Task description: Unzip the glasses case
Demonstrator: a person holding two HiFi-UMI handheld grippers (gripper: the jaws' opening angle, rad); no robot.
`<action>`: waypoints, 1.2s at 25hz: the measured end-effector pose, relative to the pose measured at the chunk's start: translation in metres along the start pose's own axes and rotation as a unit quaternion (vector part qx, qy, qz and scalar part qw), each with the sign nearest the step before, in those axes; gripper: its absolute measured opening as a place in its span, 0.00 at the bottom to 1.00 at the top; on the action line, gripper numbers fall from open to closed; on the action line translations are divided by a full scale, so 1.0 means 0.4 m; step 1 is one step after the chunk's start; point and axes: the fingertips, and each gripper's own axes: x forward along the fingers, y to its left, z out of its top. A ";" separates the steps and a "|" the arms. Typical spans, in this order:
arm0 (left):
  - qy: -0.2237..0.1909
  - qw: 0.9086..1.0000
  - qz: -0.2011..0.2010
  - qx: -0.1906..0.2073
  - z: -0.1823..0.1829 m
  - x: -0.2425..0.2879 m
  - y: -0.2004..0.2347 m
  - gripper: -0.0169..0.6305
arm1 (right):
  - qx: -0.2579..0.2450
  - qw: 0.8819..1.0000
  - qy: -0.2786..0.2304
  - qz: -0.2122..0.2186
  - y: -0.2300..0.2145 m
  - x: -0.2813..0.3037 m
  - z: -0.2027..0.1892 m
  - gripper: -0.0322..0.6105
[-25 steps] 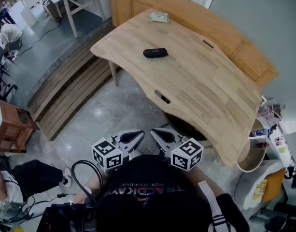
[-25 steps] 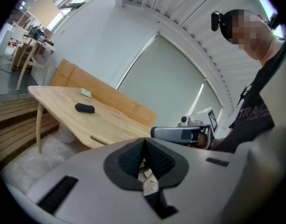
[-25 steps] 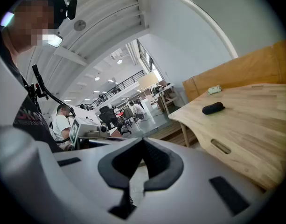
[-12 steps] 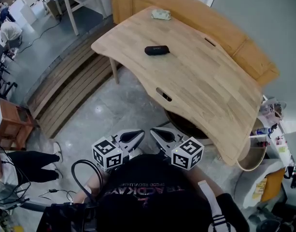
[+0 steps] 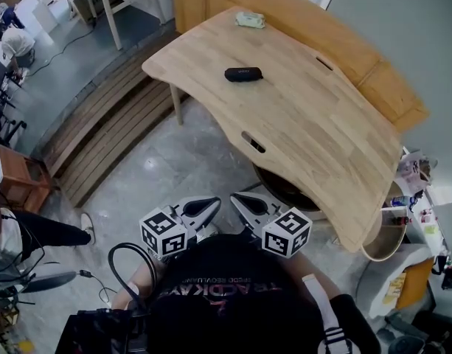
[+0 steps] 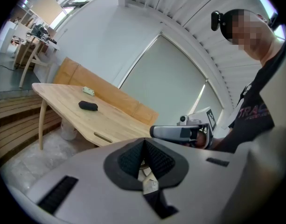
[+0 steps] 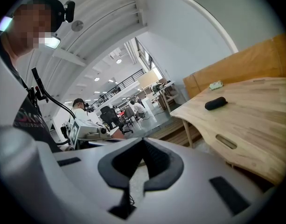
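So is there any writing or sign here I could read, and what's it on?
"TRACKDAYS", as best I can tell: upside down on the person's black shirt.
Smaller line beneath it: too small to read.
Pale mark on the glasses case: too small to read.
Cubes on the left tongs and right tongs: black-and-white square patterns, no words.
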 end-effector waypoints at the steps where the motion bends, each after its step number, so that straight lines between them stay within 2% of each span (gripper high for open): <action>1: 0.000 1.000 0.001 0.000 0.003 -0.002 0.001 0.04 | 0.001 1.000 0.000 -0.001 0.000 0.002 0.003 0.08; 7: 0.000 1.000 0.005 0.005 0.007 -0.014 0.010 0.04 | 0.005 1.000 0.002 -0.003 -0.002 0.015 0.010 0.07; 14: -0.005 1.000 0.009 -0.015 0.004 -0.011 0.024 0.04 | 0.013 1.000 0.012 -0.006 -0.016 0.022 0.013 0.07; 20: -0.020 0.999 0.018 -0.024 0.030 0.026 0.056 0.04 | 0.017 1.000 0.015 -0.015 -0.087 0.027 0.050 0.07; 30: -0.034 0.998 0.043 -0.034 0.098 0.132 0.114 0.04 | 0.009 1.000 0.023 -0.005 -0.235 0.053 0.154 0.08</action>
